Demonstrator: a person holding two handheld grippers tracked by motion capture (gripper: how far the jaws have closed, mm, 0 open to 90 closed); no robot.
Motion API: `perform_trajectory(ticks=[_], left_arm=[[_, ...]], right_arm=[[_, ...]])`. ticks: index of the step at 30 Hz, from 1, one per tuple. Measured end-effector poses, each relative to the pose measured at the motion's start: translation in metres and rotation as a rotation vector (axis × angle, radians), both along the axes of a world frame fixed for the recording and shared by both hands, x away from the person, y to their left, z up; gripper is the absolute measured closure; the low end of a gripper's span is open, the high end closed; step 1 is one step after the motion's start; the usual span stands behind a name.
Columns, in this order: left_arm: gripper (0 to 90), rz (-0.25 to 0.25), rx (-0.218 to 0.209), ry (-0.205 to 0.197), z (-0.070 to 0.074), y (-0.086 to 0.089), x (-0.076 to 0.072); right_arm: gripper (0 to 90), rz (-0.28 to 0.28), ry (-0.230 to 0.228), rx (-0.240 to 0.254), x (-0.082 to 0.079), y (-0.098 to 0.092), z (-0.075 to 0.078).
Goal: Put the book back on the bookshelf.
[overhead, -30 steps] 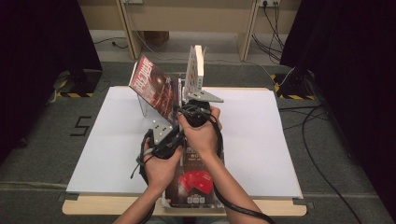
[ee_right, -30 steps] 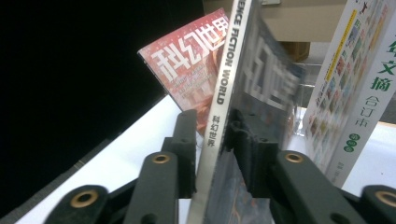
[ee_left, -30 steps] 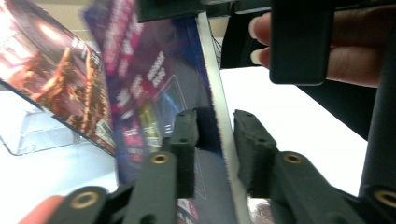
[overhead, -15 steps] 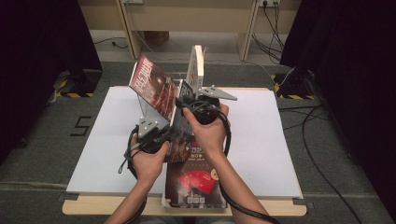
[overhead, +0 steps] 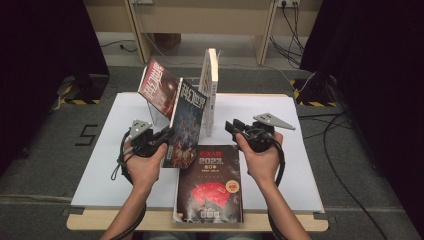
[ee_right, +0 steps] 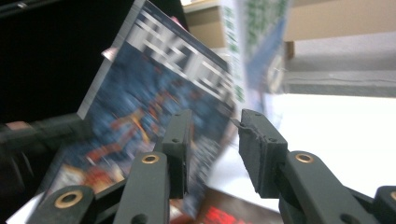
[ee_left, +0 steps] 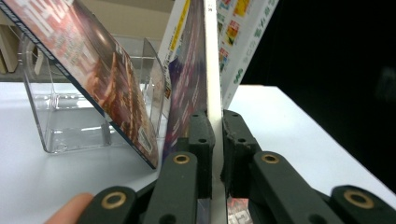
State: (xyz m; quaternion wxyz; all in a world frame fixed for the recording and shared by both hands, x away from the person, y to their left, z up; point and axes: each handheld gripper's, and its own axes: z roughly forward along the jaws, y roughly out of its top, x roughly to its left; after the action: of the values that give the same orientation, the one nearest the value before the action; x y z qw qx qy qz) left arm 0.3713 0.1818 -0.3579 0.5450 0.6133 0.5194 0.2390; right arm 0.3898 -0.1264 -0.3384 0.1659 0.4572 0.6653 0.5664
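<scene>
Left gripper point(overhead: 162, 137) was clamped on the lower edge of the blue-cover book point(overhead: 186, 122), jaws having just closed on it, holding it upright and tilted toward the clear acrylic stand point(ee_left: 70, 116) near the tabletop's far edge, probably to slot it in. A red-cover book point(overhead: 157, 90) already leaned on that stand; a white book point(overhead: 209, 90) stood upright just right of the held one. A dark book point(overhead: 210, 182) lay flat at the near edge, likely next. Right gripper point(overhead: 234, 127) was open and empty, right of the held book. A second ago both hands sat together over the books mid-table; the right has since let go and pulled right.
</scene>
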Motion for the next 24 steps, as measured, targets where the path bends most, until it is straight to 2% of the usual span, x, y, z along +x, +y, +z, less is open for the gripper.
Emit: perform_trajectory(ticks=[5,12,17,24], left_arm=[[83.1,0.016,-0.02,-0.012,0.007,0.012,0.003],[83.1,0.032,-0.047,-0.023,0.017,0.023,0.013],[83.1,0.044,-0.051,-0.04,0.024,0.028,0.013],[83.1,0.039,-0.046,-0.01,0.021,0.032,0.016]], right_arm=[[65.0,-0.049,0.023,-0.006,-0.009,-0.028,-0.018],[65.1,-0.109,0.076,-0.015,-0.015,-0.056,-0.045],[65.1,-0.14,0.11,0.0,-0.02,-0.07,-0.06],[65.1,-0.155,0.14,0.002,-0.023,-0.076,-0.074]])
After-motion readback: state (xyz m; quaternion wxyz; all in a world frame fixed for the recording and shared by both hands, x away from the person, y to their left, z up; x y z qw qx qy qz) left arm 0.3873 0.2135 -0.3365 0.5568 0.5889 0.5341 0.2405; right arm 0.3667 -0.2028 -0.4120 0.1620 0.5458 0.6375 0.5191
